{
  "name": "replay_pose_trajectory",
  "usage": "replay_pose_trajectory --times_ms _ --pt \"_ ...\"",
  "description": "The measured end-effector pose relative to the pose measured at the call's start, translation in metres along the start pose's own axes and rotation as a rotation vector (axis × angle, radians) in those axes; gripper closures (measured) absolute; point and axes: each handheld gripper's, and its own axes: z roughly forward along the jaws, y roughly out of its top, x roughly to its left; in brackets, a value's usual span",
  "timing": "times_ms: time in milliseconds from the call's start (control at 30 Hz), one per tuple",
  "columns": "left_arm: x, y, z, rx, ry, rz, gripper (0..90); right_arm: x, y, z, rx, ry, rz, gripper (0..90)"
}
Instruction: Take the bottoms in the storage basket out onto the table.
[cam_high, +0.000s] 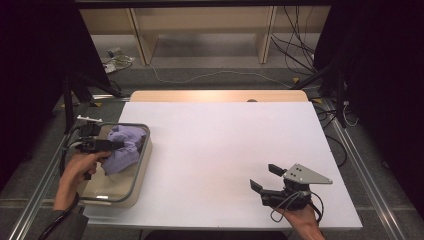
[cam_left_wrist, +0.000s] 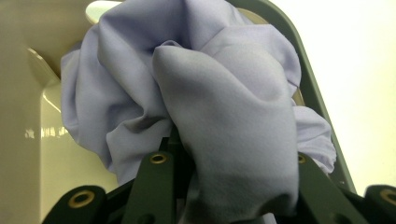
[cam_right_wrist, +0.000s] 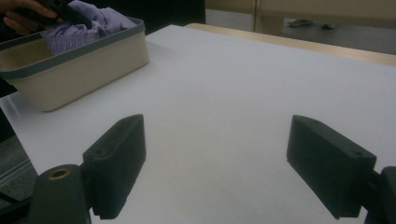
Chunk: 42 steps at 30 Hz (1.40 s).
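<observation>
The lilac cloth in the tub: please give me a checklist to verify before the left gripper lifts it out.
1. Left gripper shut on the lilac cloth: ok, fabric is bunched between its jaws.
2. Whole cloth gathered in the grip: cannot tell, folds hang loose around the jaws.
3. Cloth inside the beige tub: ok, though it bulges above the rim.
4. White table sheet free for laying the cloth: ok.
5. Right gripper open and apart from the tub: ok, it holds nothing.

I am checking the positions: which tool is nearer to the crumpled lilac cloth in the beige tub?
Left. The left tool grips the crumpled lilac cloth; the right tool rests far across the table.
</observation>
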Motion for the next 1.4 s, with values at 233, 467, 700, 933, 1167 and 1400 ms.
replay_pose_trajectory --times_ms 233,467,700,933,1167,1400 --pt "0.000 0.001 -0.005 -0.027 -0.029 -0.001 68.3 0.000 0.000 0.000 -0.004 -0.004 0.002 20.7" --pt "0.001 0.002 -0.013 -0.048 -0.041 -0.014 68.3 0.000 0.000 -0.001 -0.009 -0.006 0.001 20.8" --pt "-0.001 0.004 -0.019 -0.074 -0.066 -0.020 68.3 -0.001 0.000 0.000 -0.008 -0.008 0.002 20.8" --pt "-0.005 0.006 -0.025 -0.102 -0.080 -0.008 68.3 -0.001 0.000 -0.001 -0.010 -0.010 0.003 20.9" --pt "-0.010 0.009 -0.031 -0.126 -0.100 0.001 68.3 -0.001 0.000 -0.001 -0.009 -0.009 0.003 20.8" --pt "-0.016 0.012 -0.041 -0.163 -0.127 0.014 68.3 -0.001 0.000 -0.001 -0.010 -0.009 0.004 20.9"
